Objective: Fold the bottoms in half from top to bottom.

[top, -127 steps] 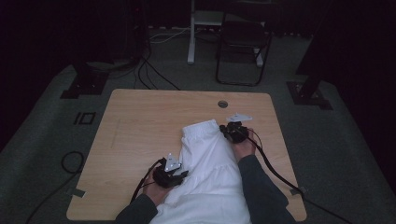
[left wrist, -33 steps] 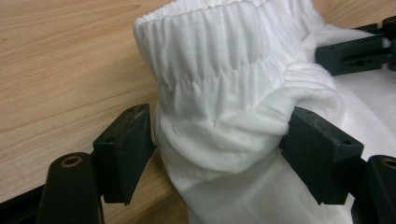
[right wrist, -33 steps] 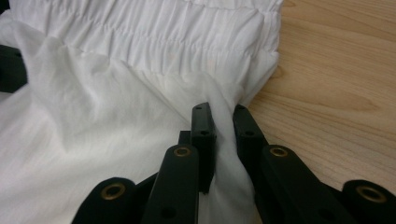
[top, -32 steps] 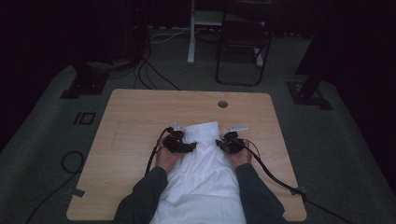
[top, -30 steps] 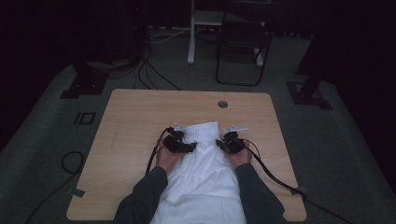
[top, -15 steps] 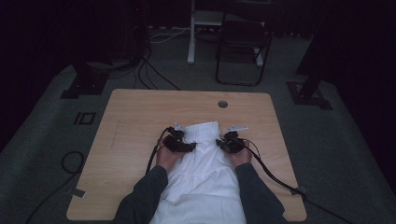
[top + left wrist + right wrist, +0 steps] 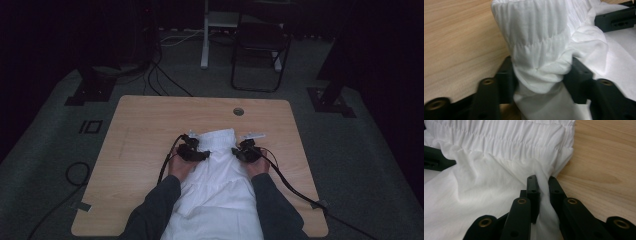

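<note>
A white garment with a gathered elastic waistband lies on the wooden table, its waistband end pointing away from me. My left gripper is at the waistband's left corner. In the left gripper view its jaws clamp a thick bunch of the white cloth. My right gripper is at the waistband's right corner. Its jaws stand nearly together, with a fold of cloth pinched between them just below the band. Both hands rest on the garment.
A round cable hole sits in the table beyond the garment. Bare wood lies to the left, right and far side. Gripper cables trail across the table toward me. On the floor behind are a chair and stand bases.
Since 4.2 s ago the left gripper has moved from the near left of the garment up to the waistband, and the right has come nearer. Over the last second nothing has visibly changed.
</note>
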A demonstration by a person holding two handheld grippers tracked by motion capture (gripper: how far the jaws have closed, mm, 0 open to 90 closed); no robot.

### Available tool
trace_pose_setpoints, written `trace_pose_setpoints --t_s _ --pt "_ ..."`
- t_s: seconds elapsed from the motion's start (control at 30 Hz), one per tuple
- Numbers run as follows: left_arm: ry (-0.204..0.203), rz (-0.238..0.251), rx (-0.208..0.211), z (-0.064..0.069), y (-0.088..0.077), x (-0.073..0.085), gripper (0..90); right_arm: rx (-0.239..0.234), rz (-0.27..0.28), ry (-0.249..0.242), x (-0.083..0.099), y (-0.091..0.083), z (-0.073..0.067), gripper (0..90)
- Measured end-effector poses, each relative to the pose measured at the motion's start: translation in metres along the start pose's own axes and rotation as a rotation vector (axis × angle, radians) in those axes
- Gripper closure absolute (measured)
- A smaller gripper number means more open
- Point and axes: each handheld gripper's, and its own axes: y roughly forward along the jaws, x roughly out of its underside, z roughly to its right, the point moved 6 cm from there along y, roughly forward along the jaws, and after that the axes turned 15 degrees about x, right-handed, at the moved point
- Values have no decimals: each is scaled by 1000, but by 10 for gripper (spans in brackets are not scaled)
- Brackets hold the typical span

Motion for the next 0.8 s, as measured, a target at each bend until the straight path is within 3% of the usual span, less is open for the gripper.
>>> trace_pose_setpoints --t_s 0.1,0.17,0.8 --pt "20 -29 3 0 2 -3 651 1 -11 2 -3 2 0 833" --pt "10 -31 18 -1 3 -5 695 -1 -18 2 -4 3 1 835" --pt "-15 -34 38 -5 5 -8 735 -16 -28 42 -8 7 4 844"
